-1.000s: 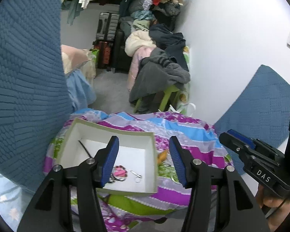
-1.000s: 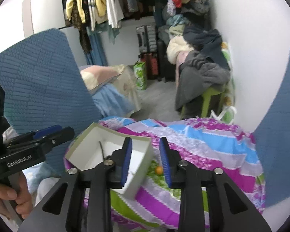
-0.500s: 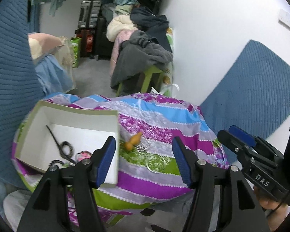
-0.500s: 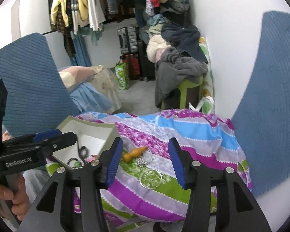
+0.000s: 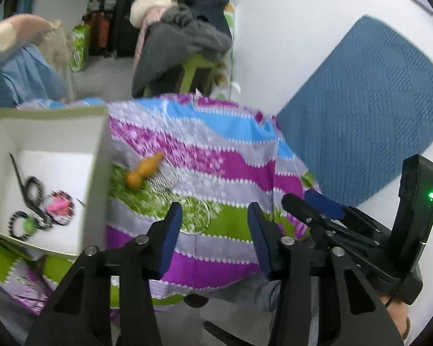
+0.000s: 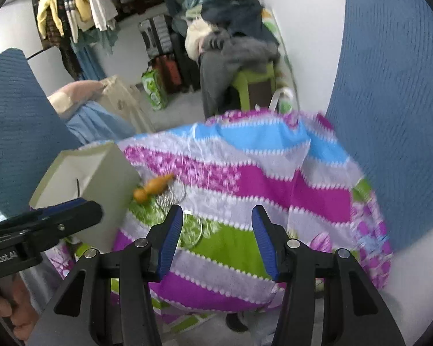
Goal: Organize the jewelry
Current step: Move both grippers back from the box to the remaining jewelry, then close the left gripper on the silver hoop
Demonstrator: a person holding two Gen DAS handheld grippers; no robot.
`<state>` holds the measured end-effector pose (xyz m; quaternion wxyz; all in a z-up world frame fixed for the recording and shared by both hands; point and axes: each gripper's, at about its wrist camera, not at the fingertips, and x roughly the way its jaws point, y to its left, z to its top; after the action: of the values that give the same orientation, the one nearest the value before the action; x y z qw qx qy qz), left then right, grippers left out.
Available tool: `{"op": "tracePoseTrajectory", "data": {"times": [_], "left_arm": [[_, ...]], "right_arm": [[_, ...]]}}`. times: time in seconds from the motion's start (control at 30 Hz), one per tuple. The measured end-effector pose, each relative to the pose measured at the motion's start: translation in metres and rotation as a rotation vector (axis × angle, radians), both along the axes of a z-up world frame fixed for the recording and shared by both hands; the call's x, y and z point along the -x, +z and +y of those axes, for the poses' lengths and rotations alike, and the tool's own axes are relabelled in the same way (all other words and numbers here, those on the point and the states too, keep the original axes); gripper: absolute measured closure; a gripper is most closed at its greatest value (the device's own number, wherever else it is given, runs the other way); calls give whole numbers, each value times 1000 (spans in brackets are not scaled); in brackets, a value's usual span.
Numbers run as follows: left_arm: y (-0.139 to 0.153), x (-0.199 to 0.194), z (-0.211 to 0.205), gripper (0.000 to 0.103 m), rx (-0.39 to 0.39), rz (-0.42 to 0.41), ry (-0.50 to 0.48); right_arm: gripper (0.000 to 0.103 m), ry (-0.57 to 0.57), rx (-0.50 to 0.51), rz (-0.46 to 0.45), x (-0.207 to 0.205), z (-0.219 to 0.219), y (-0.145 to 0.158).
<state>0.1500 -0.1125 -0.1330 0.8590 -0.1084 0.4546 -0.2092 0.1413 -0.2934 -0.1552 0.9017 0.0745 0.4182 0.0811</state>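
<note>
Both hand-held grippers, left (image 5: pixel 215 227) and right (image 6: pixel 218 230), tilt downward, jaws closing, empty

1. One white open box (image 5: pixel 99 155) sits on one striped cloth (image 5: pixel 233 170).
2. One orange gourd-shaped pendant (image 5: pixel 144 171) lies on the cloth.
3. Two wire hoops: one plain ring (image 5: pixel 197 216), one ridged coil (image 5: pixel 164 181).
4. Two blue-padded grippers: left gripper (image 5: pixel 215 232), right gripper (image 6: pixel 218 238).

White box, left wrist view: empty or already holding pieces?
Holding pieces. The white box is open-topped, and inside lie a black hairpin, a pink-centred round piece and a black beaded ring with a green centre.
</note>
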Motion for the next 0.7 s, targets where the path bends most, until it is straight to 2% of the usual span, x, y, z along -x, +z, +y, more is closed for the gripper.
{"op": "tracePoseTrajectory", "data": {"times": [0.07,0.2,0.27,0.37,0.53,0.7], "left_arm": [[-16,-5,-9,59,-28,15,-14],[-50,-15,-20,60,-62,77,-14],[-66,-21,-22,66,-74,105,-7],[-85,-30,-24,70,-103,134,8],[-100,-44,-23,72,-139,140,34],[-105,-50,-27,72,-183,108,26]], "right_arm": [[64,1,-5,33,-4,-3,-13],[65,-9,-31,61,-11,-10,-26],[65,-18,-36,72,-16,-12,-31],[65,-12,-44,106,-22,-11,-40],[65,14,-41,131,-28,-6,-48],[65,28,-59,145,-34,-4,-53]]}}
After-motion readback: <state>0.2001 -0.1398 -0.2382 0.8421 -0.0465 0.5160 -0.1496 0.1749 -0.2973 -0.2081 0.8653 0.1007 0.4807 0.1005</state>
